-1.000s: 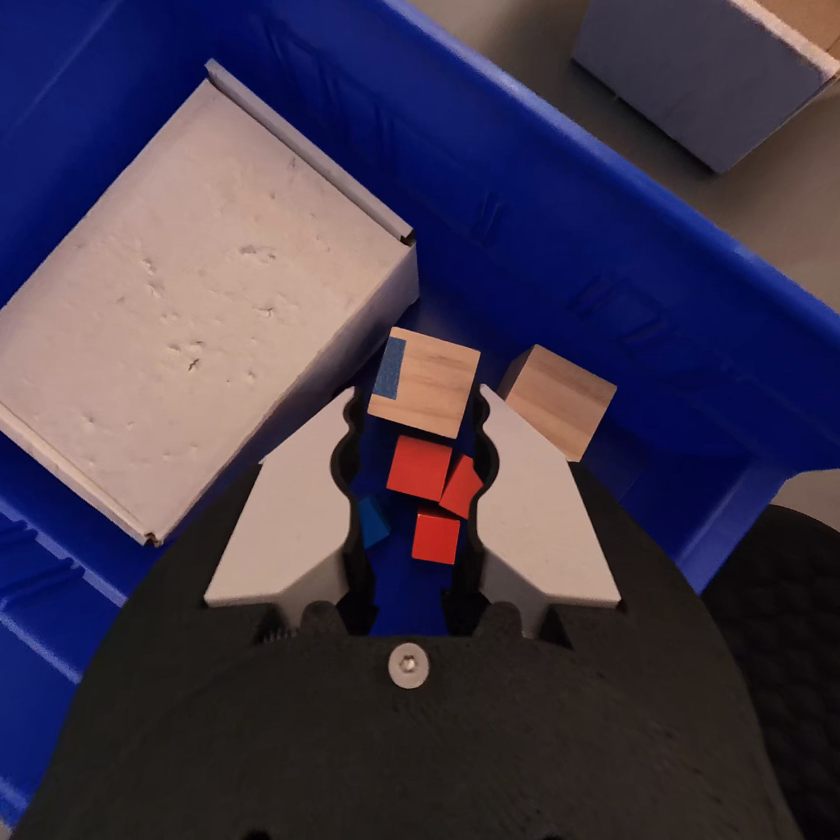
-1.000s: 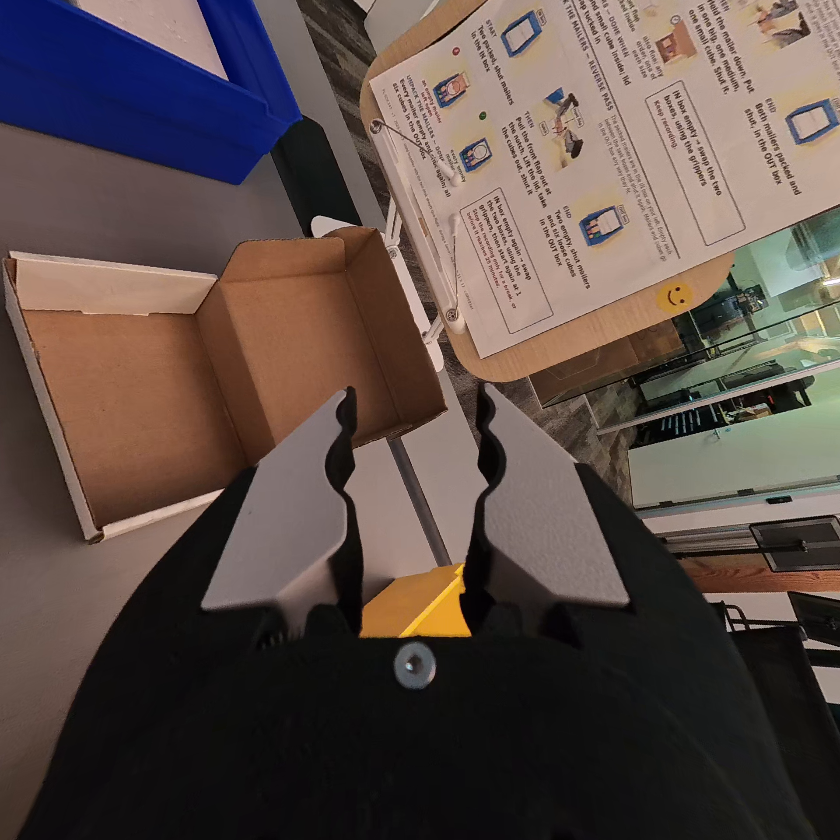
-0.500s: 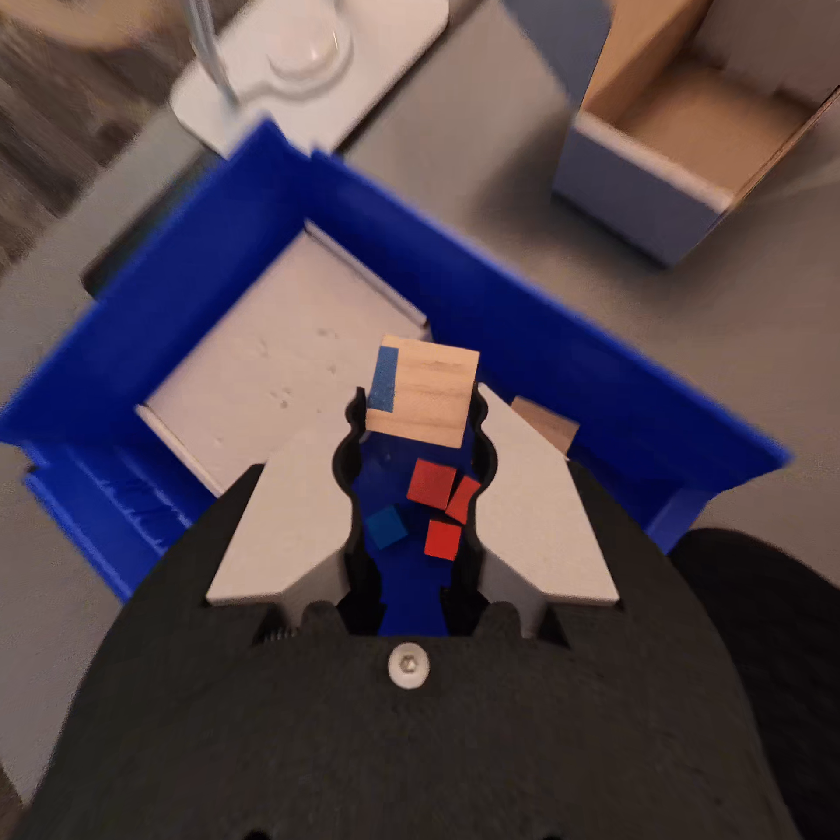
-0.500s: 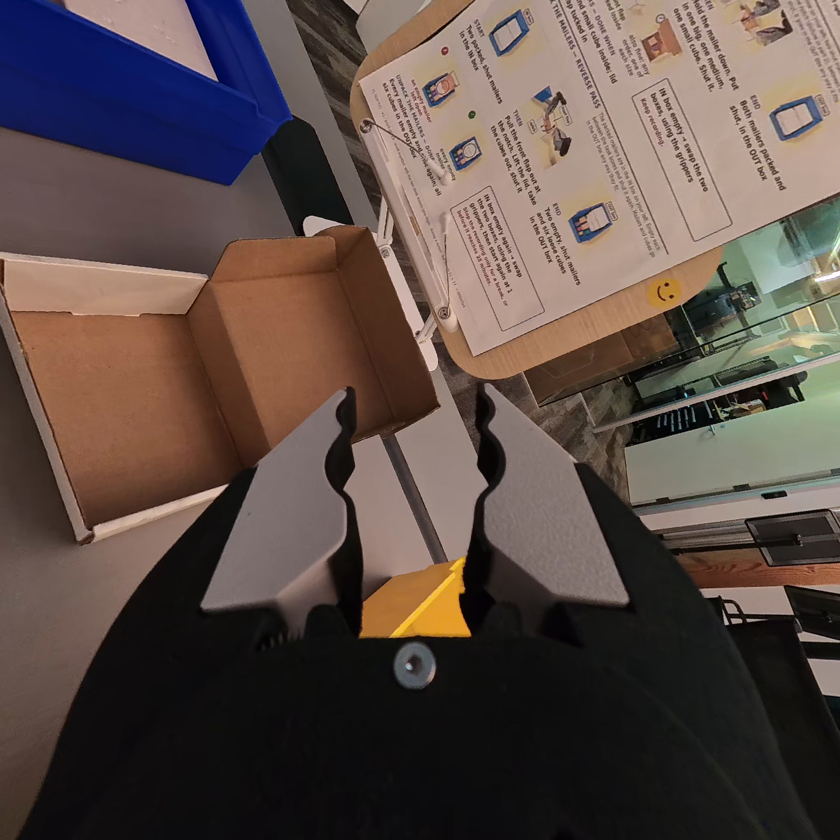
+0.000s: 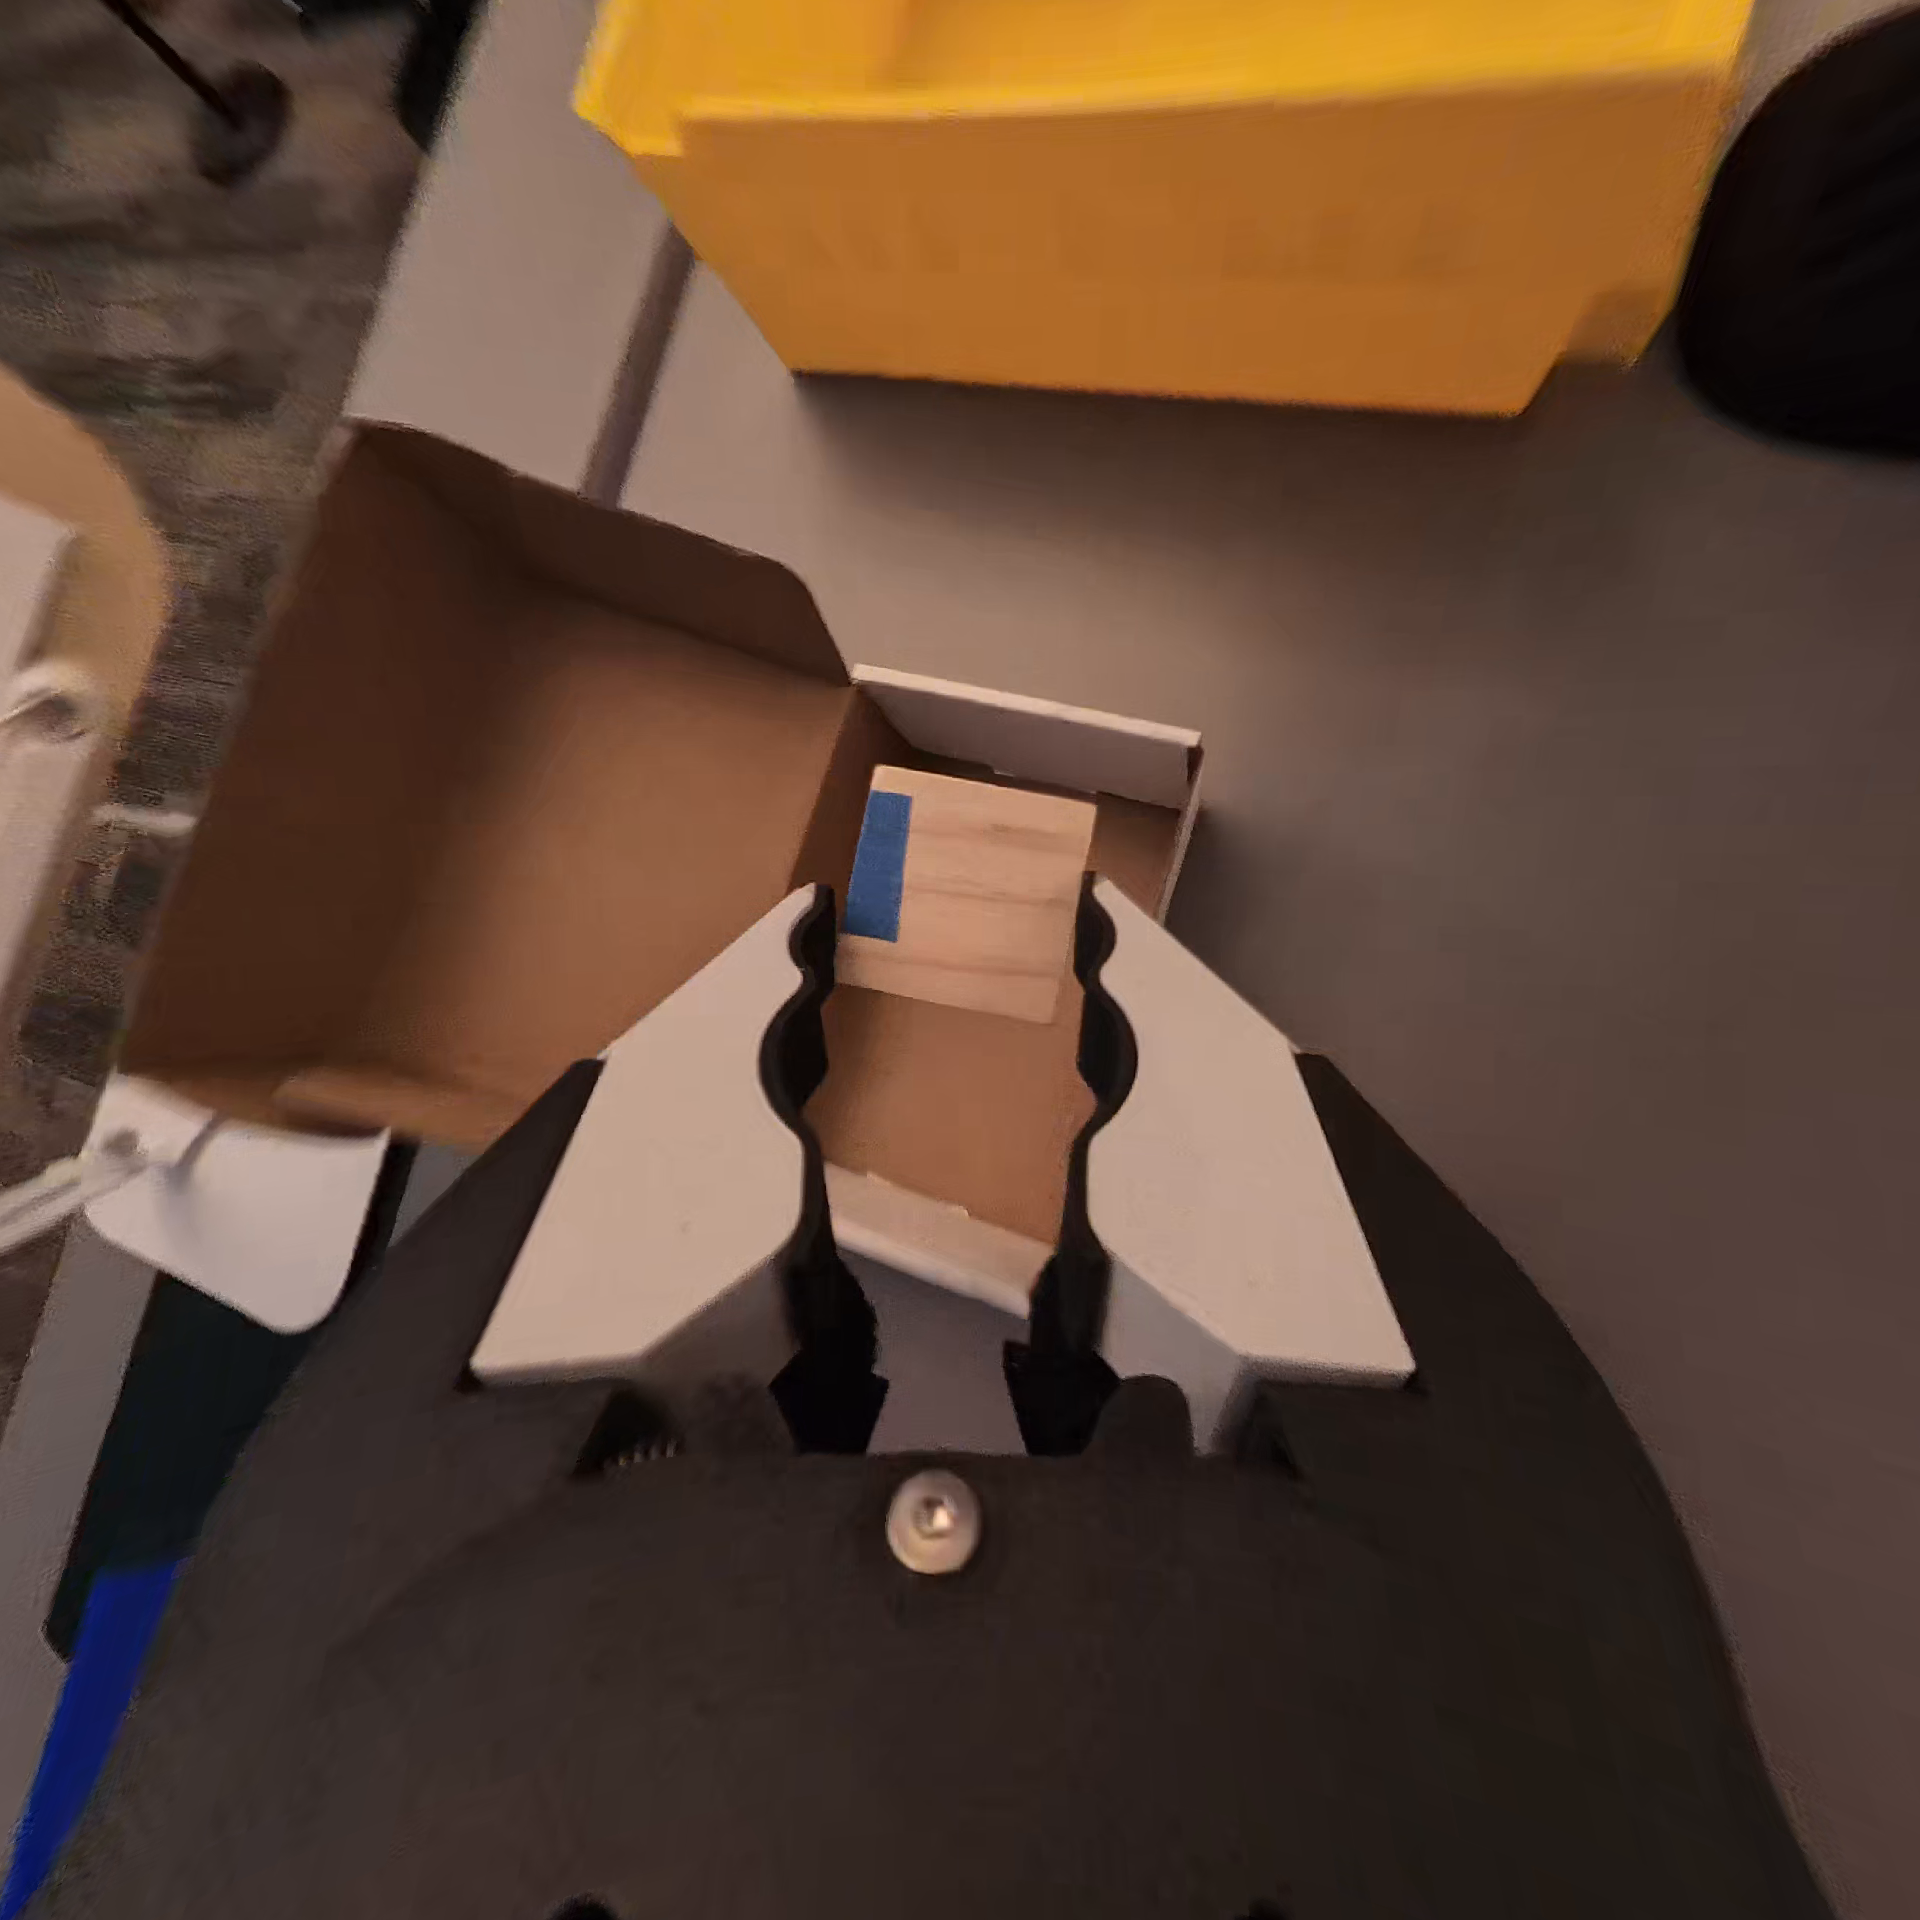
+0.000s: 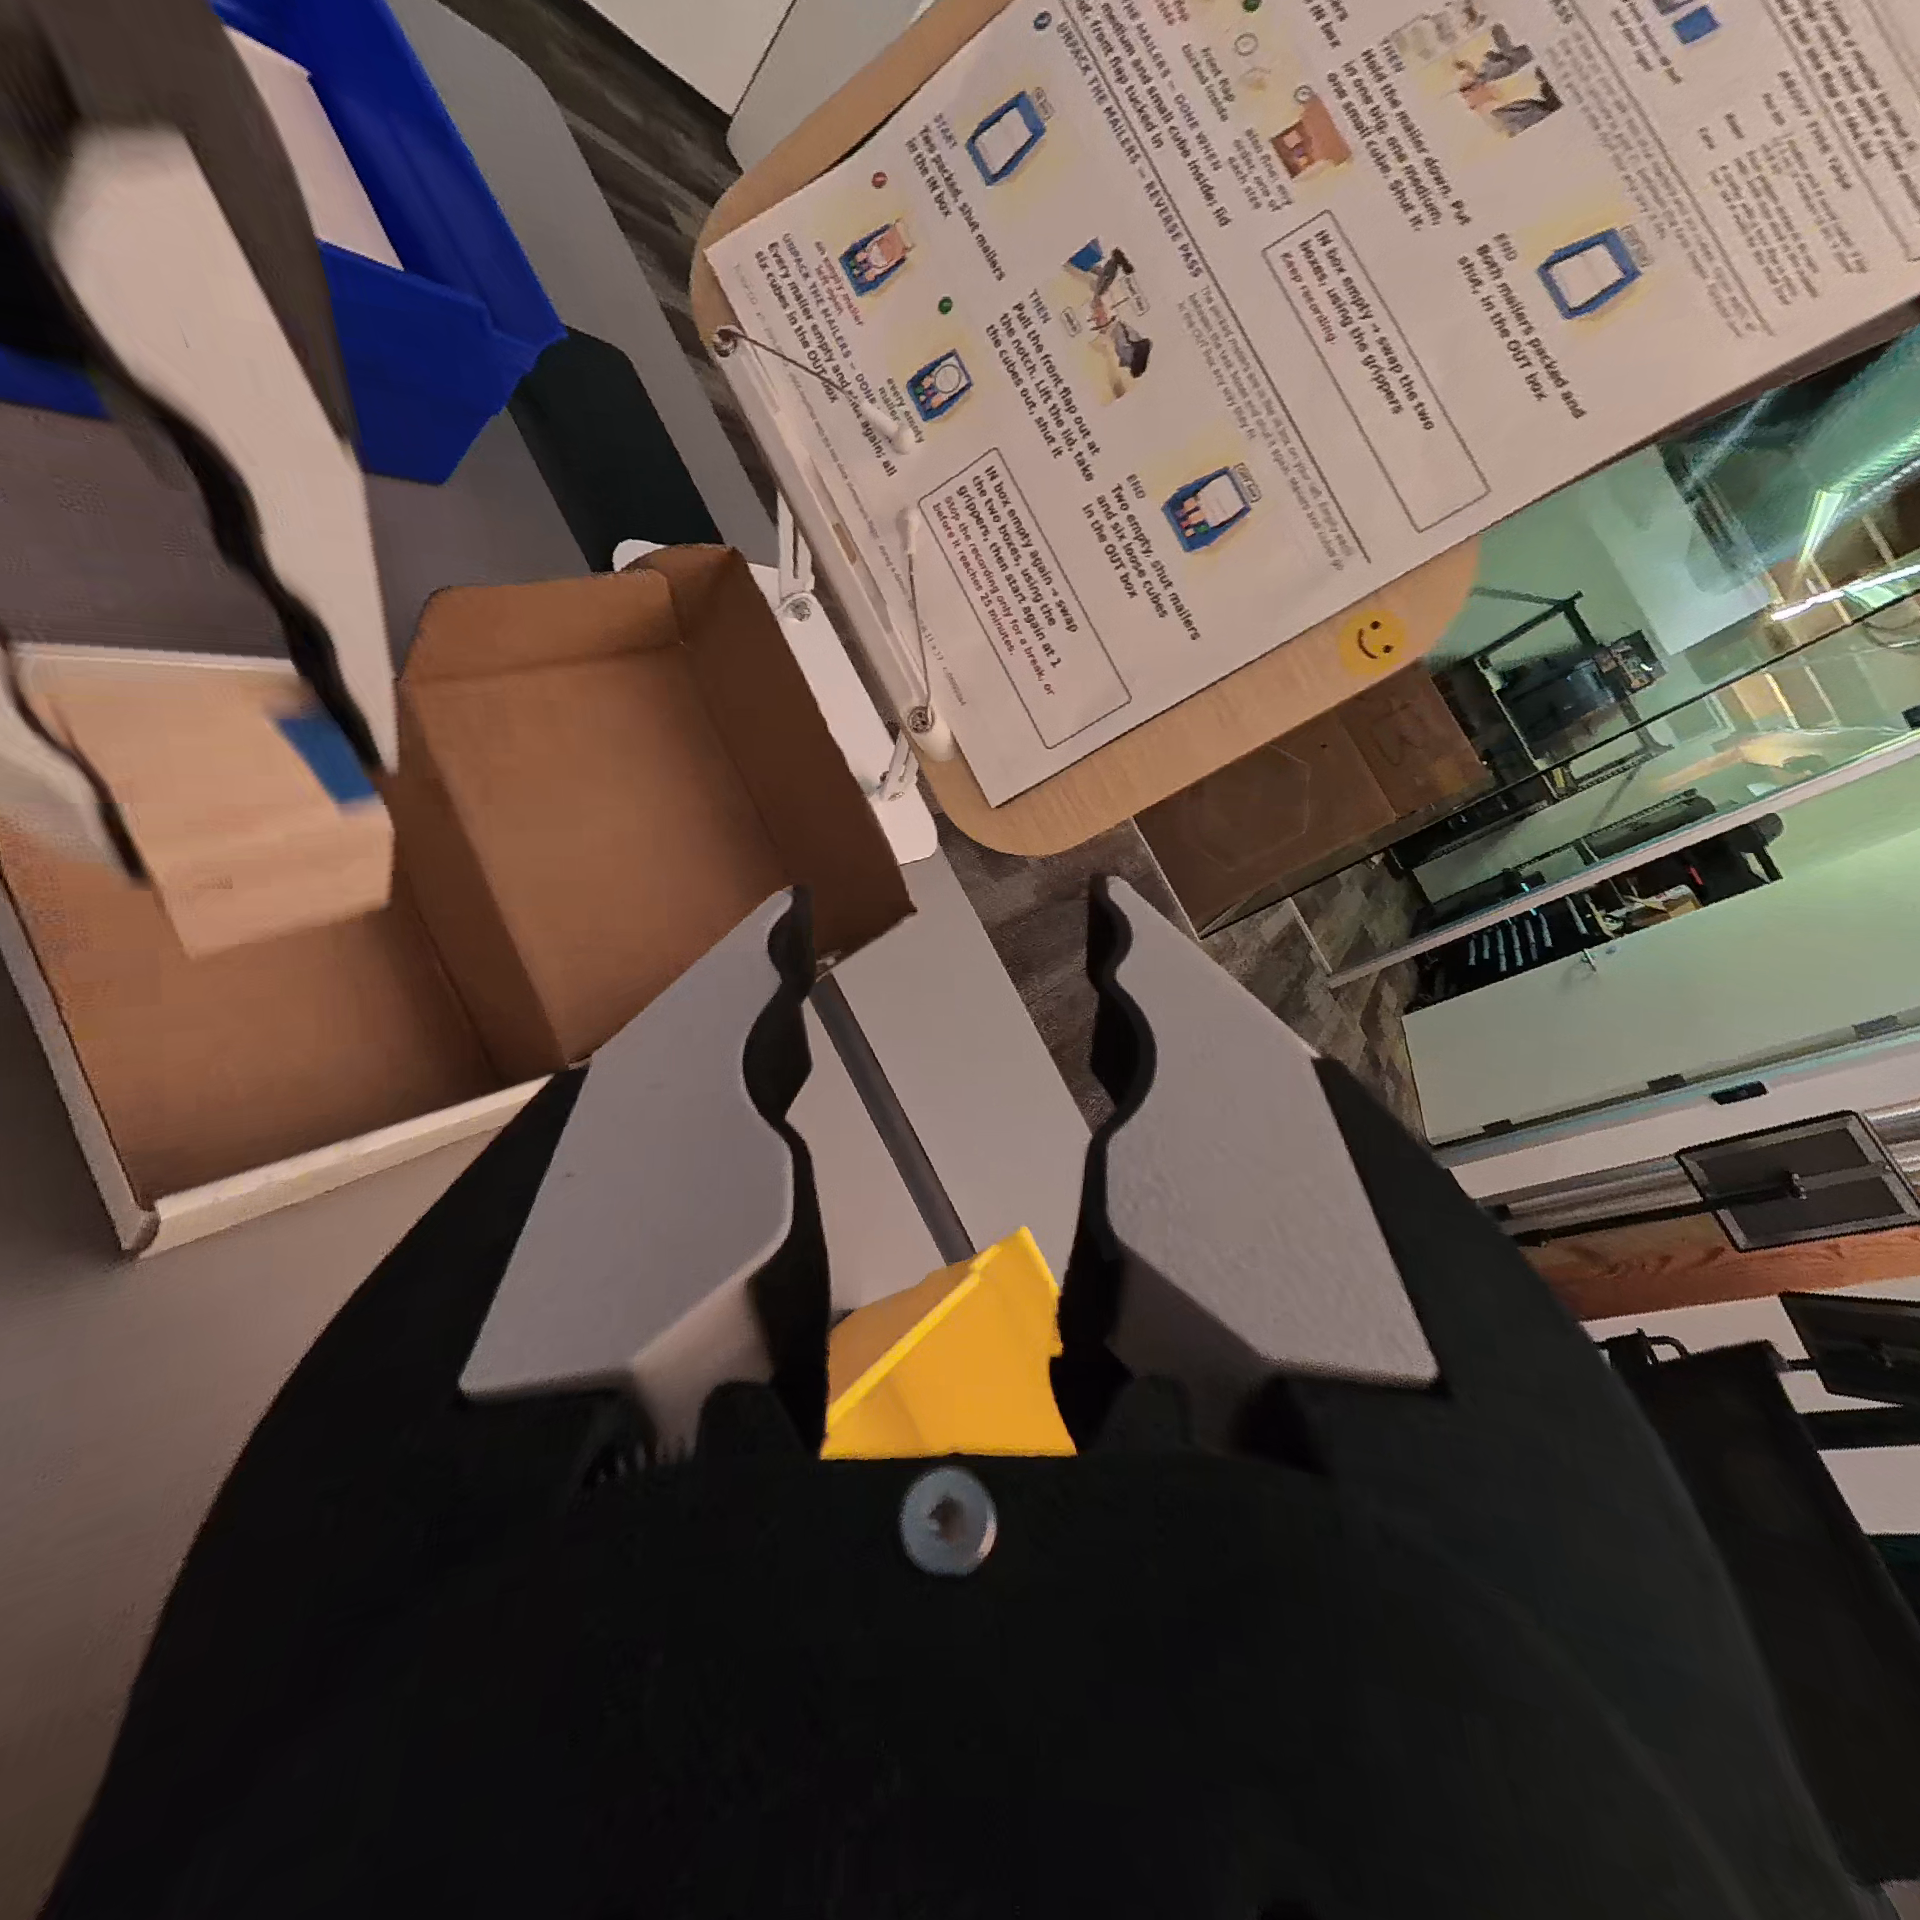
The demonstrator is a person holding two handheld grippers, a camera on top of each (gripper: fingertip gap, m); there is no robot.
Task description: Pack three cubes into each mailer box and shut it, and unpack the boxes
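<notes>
My left gripper [image 5: 951, 904] is shut on a large wooden cube with a blue patch [image 5: 977, 899] and holds it over the open mailer box [image 5: 925, 1101], whose brown lid [image 5: 488, 831] stands up on the left. In the right wrist view the same cube [image 6: 239, 821] hangs in the left gripper [image 6: 223, 717] above the open mailer box [image 6: 312, 1039]. My right gripper [image 6: 945, 925] is open and empty, pointing past the box's lid [image 6: 634, 790] off the table edge.
A yellow bin [image 5: 1174, 197] stands beyond the mailer; its corner [image 6: 945, 1361] shows under my right gripper. A blue bin [image 6: 416, 270] sits at the far left. An instruction sheet on a clipboard [image 6: 1247, 364] stands behind the box. The grey table [image 5: 1507, 831] lies right of the mailer.
My left gripper lifted the wooden cube out of the blue bin and carried it over the open mailer box. My right gripper stayed open and shifted only slightly.
</notes>
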